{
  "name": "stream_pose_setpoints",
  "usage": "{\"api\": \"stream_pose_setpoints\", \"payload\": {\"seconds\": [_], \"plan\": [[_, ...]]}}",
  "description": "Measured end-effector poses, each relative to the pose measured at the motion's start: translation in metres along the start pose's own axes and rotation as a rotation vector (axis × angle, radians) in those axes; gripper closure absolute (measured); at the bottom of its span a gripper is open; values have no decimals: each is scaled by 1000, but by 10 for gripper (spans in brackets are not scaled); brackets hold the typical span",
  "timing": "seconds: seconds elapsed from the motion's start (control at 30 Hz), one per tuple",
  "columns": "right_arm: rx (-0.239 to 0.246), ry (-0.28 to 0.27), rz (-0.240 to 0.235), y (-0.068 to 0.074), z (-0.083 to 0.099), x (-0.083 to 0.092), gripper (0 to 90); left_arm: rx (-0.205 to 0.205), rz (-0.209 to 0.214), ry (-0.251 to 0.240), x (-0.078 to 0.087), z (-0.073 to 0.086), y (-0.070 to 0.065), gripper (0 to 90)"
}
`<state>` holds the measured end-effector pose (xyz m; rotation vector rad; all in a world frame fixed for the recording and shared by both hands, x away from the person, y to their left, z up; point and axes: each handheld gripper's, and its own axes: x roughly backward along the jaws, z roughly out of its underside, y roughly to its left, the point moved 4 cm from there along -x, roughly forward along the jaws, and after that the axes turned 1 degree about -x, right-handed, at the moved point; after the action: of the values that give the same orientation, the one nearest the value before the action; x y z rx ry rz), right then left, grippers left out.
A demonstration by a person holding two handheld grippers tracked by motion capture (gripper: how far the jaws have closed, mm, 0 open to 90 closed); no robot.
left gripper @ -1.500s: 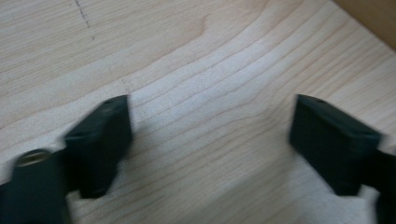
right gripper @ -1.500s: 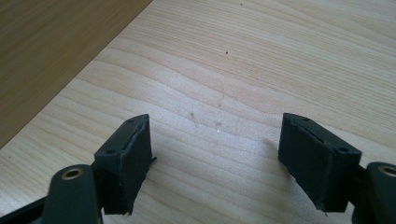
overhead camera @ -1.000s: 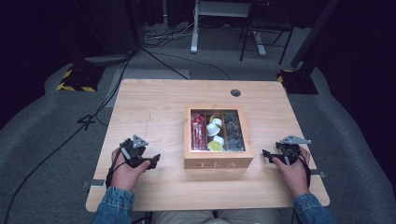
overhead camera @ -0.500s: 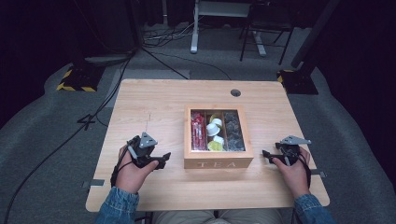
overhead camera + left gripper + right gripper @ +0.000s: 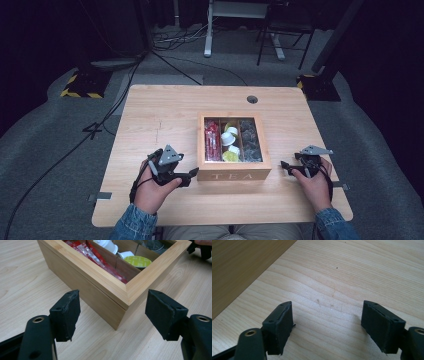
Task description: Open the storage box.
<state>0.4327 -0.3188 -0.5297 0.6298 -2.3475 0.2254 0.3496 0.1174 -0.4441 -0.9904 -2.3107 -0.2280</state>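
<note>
Hand-held grippers and operator clothing

Both sleeves (image 5: 131, 226) are blue denim. The left gripper (image 5: 192, 175) and right gripper (image 5: 283, 165) are black, each topped with a grey three-cornered plate (image 5: 170, 155) and trailing a black cable. The pads (image 5: 67, 312) are black, flat-faced blocks with worn, ragged edges and small recessed holes; a brass-coloured eyelet (image 5: 38, 319) sits in each jaw arm.

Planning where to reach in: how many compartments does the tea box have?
3, side by side in the tea box: left compartment with red packets, middle compartment with white and green capsules, right compartment with dark items.
</note>
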Motion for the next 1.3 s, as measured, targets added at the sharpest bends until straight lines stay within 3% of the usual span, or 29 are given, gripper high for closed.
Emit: {"api": "stream_pose_setpoints", "payload": {"seconds": [0.1,0.2,0.3,0.33,0.4,0.63,0.77,0.8,0.97,1.3], "plan": [[0,0,0,0,0,0,256,10,25,-38,-8,1,-6,297],[0,0,-1,0,0,0,257,18,32,-45,-10,1,-8,303],[1,0,-1,0,0,0,257,-13,38,-77,-20,4,-12,274],[1,0,-2,0,0,0,256,-20,42,-74,-23,5,-13,274],[2,0,-4,0,0,0,256,15,28,-66,-30,7,-17,252],[4,0,-6,0,0,0,255,-25,-2,1,-38,15,-18,332],[5,-1,-8,0,0,0,255,-11,4,37,-40,19,-18,393],[6,-1,-8,0,0,0,255,6,7,40,-40,21,-16,419],[6,-1,-9,1,0,0,255,14,7,33,-38,21,-14,518],[9,-1,-9,1,0,0,255,1,1,54,-34,19,-14,597]]}}
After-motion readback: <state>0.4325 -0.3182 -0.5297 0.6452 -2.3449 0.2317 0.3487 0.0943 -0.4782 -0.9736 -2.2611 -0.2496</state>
